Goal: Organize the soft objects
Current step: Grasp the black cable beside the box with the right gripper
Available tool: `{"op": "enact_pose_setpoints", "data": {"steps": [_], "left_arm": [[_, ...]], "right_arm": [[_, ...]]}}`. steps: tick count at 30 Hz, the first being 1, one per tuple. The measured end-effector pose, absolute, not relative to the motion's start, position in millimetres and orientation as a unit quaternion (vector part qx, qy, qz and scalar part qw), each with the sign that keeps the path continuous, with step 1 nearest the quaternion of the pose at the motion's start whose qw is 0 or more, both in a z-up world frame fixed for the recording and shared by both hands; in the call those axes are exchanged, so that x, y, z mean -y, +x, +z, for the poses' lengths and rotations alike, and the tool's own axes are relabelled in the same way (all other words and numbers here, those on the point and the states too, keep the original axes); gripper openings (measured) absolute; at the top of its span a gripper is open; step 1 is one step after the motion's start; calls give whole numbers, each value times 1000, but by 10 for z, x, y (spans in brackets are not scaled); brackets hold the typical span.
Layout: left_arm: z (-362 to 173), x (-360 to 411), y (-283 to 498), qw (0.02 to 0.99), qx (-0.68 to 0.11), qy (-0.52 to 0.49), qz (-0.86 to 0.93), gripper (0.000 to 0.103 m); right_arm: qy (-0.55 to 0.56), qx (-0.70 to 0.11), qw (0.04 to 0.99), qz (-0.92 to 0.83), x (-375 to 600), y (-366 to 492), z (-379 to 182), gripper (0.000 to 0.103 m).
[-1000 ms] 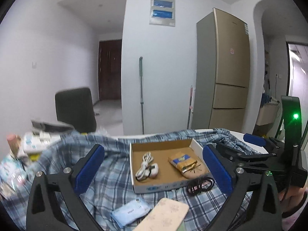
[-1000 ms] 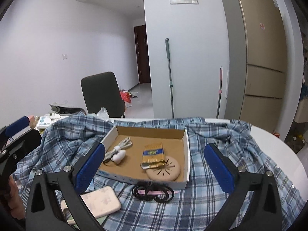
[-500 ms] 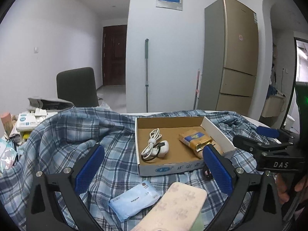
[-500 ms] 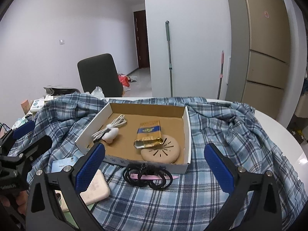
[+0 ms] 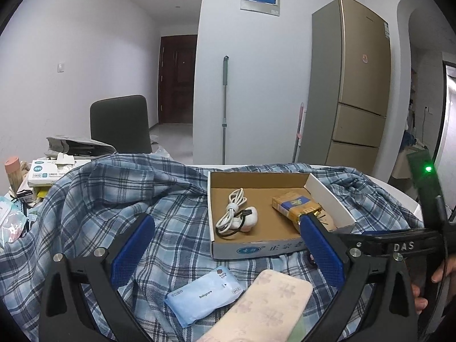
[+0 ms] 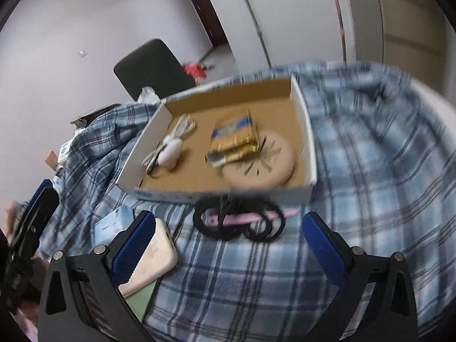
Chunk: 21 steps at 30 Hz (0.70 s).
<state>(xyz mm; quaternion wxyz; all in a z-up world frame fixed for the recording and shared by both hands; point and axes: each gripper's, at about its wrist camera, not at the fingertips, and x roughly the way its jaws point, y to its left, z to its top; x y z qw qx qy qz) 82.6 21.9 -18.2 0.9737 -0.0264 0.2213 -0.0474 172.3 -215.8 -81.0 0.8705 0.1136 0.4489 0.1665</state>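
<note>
- Since our right camera now tips downward and blurs, where half a second ago it sat level, we judge the right gripper (image 6: 228, 245) is dropping toward the black hair ties (image 6: 239, 221), which lie at frame centre on the plaid cloth (image 6: 370, 171), touching the front wall of the cardboard box (image 6: 222, 196).
- Its claws stand spread wide, holding nothing; the ties sit between the blue pads (image 6: 132, 246).
- The left gripper (image 5: 225, 250) is likewise spread and empty, low in its frame above the blue tissue pack (image 5: 203, 295) and pink phone case (image 5: 268, 307).
- Inside the box we see the white cable (image 5: 232, 211), gold packet (image 5: 296, 205) and round pad (image 6: 259, 165); the ties look next.
</note>
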Motion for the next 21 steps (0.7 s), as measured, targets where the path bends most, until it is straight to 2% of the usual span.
{"op": "enact_pose_setpoints", "data": {"steps": [11,21], "left_arm": [[-190,-238,844,972,-228,-28,-44,103],[-203,-248,852,971,-231,-29,-44,103]], "right_arm": [[96,-479,857,161,2027,1808,-957,103],[4,-464,876,129,1756,1787,-1057,102]]}}
